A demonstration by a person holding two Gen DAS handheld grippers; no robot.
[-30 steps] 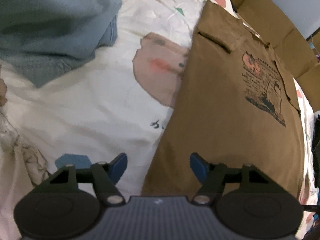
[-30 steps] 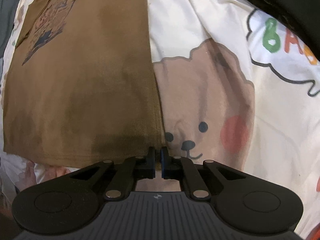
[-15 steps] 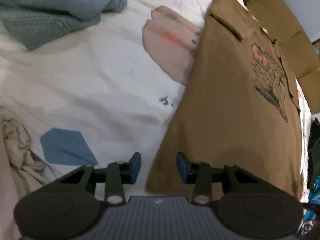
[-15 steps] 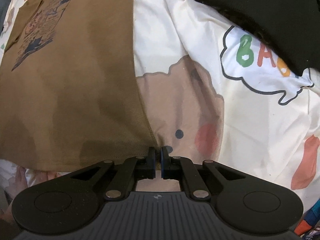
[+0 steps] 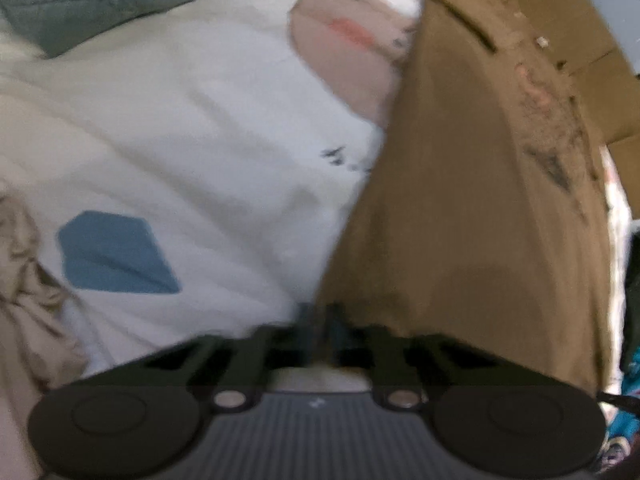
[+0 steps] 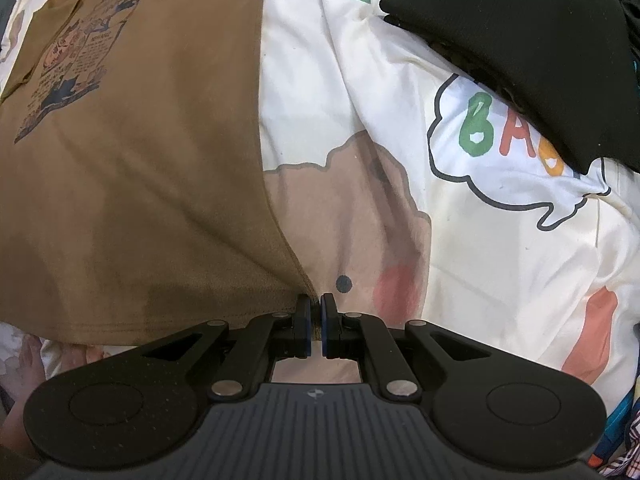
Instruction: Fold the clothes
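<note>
Blurring left claw (image 5: 320,322) at brown shirt (image 5: 460,216) corner (grip unclear).

bed w/ white cartoon-print sheet (image 6: 320,92) (bear faces, coloured letters). lying on it: brown printed shirt (image 6: 132,168) spread flat, black garment (image 6: 520,40) at far right, blue-grey denim piece (image 5: 100,0) far left, beige crumpled cloth (image 5: 24,300) at left edge.

The left gripper (image 5: 320,320) (blurred) is seen with jaws just drawn together; the right gripper (image 6: 316,320) is held clamped, pointed downward.
</note>
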